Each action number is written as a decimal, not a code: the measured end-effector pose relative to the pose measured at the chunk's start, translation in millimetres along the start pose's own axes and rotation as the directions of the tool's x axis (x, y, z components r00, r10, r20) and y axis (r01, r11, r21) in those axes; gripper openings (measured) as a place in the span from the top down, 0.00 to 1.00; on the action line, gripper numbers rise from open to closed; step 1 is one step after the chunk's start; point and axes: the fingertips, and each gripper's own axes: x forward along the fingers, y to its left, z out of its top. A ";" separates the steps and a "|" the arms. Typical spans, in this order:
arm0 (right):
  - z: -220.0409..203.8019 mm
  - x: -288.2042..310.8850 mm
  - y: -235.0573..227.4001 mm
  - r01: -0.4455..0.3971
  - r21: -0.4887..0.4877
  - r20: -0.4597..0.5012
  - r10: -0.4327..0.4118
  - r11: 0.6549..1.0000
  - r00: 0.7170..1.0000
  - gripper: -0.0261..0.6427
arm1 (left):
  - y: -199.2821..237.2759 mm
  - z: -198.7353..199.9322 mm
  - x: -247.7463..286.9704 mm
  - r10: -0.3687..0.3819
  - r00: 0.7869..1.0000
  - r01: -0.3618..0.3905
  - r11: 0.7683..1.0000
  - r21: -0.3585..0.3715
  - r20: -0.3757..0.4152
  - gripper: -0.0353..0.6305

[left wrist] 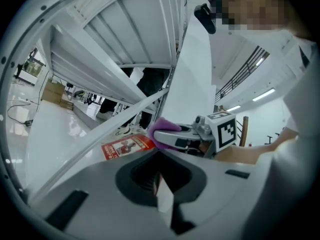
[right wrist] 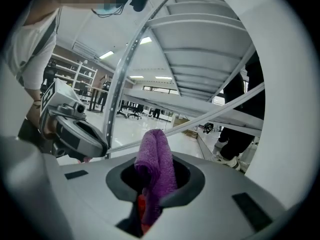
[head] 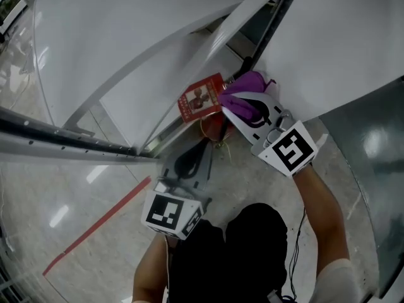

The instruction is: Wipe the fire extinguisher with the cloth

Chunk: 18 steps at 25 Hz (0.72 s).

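The red fire extinguisher [head: 216, 129] stands low under white stairs, mostly hidden by the grippers. A red printed tag [head: 202, 100] [left wrist: 127, 146] lies over it. My right gripper [head: 243, 103] [right wrist: 150, 204] is shut on a purple cloth [head: 249, 82] [right wrist: 157, 164] and presses it on the extinguisher's top, beside the tag. My left gripper [head: 203, 145] [left wrist: 160, 184] reaches in from below, its jaws together on a thin red part of the extinguisher. In the left gripper view the right gripper [left wrist: 170, 134] and the cloth [left wrist: 162, 126] sit just ahead.
White stair panels and slanted metal rails [head: 158, 49] crowd the space above and left of the extinguisher. A grey wall panel [head: 372, 144] rises at the right. The glossy floor carries a red line [head: 101, 219]. People stand far off in the gripper views.
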 end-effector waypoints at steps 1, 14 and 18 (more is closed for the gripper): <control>-2.5 1.3 5.6 -0.007 -0.013 -0.009 0.007 1.000 1.000 0.87 | 2.2 -1.3 -0.3 0.001 1.000 -0.001 1.000 0.001 0.000 0.94; -24.1 3.1 70.7 -0.146 -0.062 -0.067 0.141 0.987 0.988 0.87 | 28.6 -16.7 -13.9 0.013 0.999 -0.013 1.000 -0.003 -0.029 0.94; -19.3 6.8 67.1 -0.129 -0.023 -0.022 0.128 0.991 0.991 0.87 | 32.9 -20.6 -16.2 0.024 0.999 -0.024 1.000 -0.008 -0.037 0.94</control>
